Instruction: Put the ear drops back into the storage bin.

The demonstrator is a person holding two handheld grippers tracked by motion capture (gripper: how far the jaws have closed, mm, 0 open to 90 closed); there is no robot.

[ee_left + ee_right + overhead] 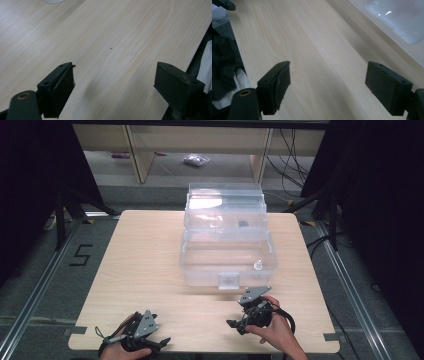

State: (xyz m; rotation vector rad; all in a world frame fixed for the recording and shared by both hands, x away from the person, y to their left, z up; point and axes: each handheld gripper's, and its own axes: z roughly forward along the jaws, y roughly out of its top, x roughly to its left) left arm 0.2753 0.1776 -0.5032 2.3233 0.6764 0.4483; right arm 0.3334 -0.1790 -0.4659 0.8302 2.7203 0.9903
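Observation:
A clear plastic box (pixel 227 262) with its lid hinged open stands at the middle back of the wooden table (pixel 145 265). Inside it are a small white piece (pixel 258 265) and a small dark piece (pixel 243 224). My left gripper (pixel 159 342) rests at the table's front left edge, held in a hand. In its own view the left gripper (pixel 115 75) is open over bare wood. My right gripper (pixel 236 324) lies just in front of the box, jaws pointing left. The right gripper (pixel 328 75) is open with nothing between its pads, and the box (pixel 397 17) lies to its upper right.
The table's front edge (pixel 192 60) runs close beside the left gripper's right jaw. Dark clothing (pixel 222 62) lies past the edge in the right gripper view. Beyond the table are a grey floor, wooden furniture legs (pixel 142 160), cables (pixel 295 165) and black stands (pixel 65 205).

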